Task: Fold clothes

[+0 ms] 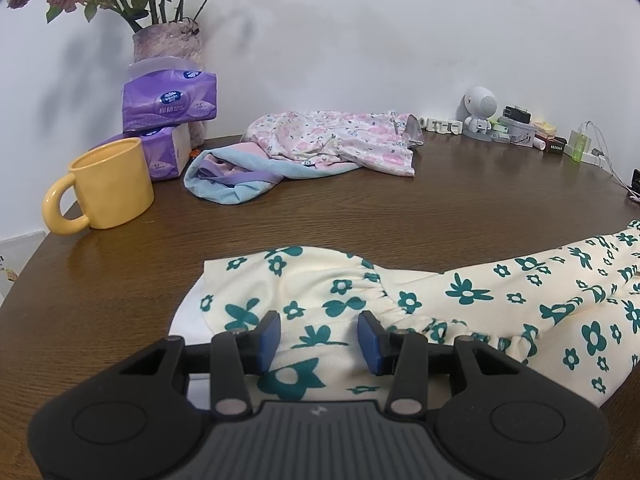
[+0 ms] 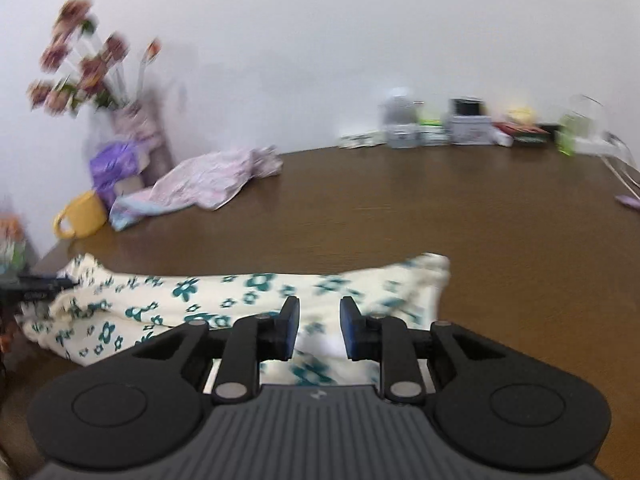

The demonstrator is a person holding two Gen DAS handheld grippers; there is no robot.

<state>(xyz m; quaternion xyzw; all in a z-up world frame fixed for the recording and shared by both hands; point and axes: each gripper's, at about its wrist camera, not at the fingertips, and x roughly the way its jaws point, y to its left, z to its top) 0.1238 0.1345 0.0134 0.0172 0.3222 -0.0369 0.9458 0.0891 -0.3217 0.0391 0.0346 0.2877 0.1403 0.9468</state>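
Observation:
A cream garment with green flowers point(image 1: 460, 292) lies stretched across the near part of the brown table point(image 1: 360, 208), its gathered waistband running through the middle. My left gripper point(image 1: 319, 320) hovers over its left end with the blue pads well apart and the cloth flat beneath them, not pinched. In the blurred right wrist view the same garment point(image 2: 240, 292) spans the table front. My right gripper point(image 2: 320, 306) sits above its right end, with a narrower gap between the pads and no cloth gripped.
At the back left are a yellow mug point(image 1: 108, 184), two purple tissue packs point(image 1: 170, 98) and a vase of dried roses point(image 1: 168, 42). A pink floral garment point(image 1: 332, 140) and a blue-purple cloth point(image 1: 228, 184) lie crumpled behind. Small gadgets and boxes point(image 1: 516, 128) line the back right.

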